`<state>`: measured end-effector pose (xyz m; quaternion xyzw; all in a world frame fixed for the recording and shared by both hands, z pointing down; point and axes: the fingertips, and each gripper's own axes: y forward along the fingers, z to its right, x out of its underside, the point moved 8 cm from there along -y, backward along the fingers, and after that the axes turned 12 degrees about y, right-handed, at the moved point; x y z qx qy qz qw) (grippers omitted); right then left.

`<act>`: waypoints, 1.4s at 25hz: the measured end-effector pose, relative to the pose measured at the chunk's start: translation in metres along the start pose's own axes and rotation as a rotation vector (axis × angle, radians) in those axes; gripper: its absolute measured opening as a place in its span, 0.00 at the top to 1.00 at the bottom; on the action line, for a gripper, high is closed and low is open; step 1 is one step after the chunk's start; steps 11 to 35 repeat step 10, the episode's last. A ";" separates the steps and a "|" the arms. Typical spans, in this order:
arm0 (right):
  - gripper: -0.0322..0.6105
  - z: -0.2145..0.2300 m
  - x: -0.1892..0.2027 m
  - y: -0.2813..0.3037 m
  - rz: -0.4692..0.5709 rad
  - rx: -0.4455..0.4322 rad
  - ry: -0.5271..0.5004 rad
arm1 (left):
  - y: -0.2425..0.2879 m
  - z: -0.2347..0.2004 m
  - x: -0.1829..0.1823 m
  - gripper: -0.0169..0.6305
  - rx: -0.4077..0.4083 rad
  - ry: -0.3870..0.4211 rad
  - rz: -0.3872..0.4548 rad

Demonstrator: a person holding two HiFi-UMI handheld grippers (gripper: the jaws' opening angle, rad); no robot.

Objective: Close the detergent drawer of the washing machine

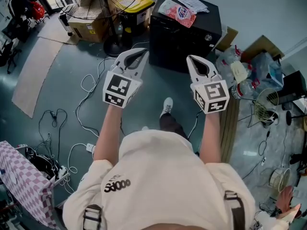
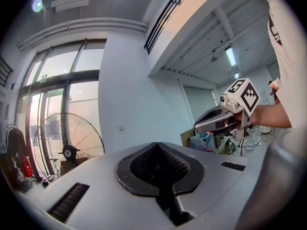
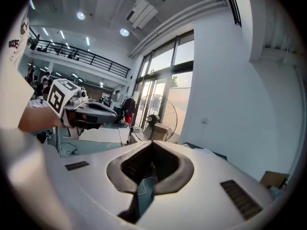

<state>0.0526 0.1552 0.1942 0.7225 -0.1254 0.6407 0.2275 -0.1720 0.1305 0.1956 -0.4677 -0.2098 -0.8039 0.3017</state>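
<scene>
Head view shows the person standing on a blue-grey floor with both arms held out level. The left hand-held gripper and the right hand-held gripper lie side by side, well apart, and both point away from the body.

No view shows a washing machine or its detergent drawer that I can identify, so I cannot say where the drawer is or which way its long axis runs. The only boxy appliance-like thing ahead is a black square cabinet with printed plastic packets lying on its top. It stands on the floor just beyond the two sets of jaw tips and somewhat nearer the right one. I cannot tell whether it is the machine. If it is, the right hand looks better placed to push.

In the left gripper view, the left hand-held gripper is clenched, its tips meeting with nothing between the ribbed dark pads. It faces a white wall and a round wire pedestal fan. In the right gripper view, the right hand-held gripper also has its tips together and is empty. Only floor and a white cable show through the hollow behind them. Neither gripper touches anything.
</scene>
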 end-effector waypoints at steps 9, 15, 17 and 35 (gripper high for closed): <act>0.96 0.001 0.007 -0.006 -0.002 0.011 0.018 | 0.002 0.005 0.003 0.95 0.011 0.006 -0.008; 0.96 0.000 0.007 -0.005 -0.002 0.011 0.018 | 0.002 0.005 0.004 0.95 0.011 0.007 -0.009; 0.96 0.000 0.007 -0.005 -0.002 0.011 0.018 | 0.002 0.005 0.004 0.95 0.011 0.007 -0.009; 0.96 0.000 0.007 -0.005 -0.002 0.011 0.018 | 0.002 0.005 0.004 0.95 0.011 0.007 -0.009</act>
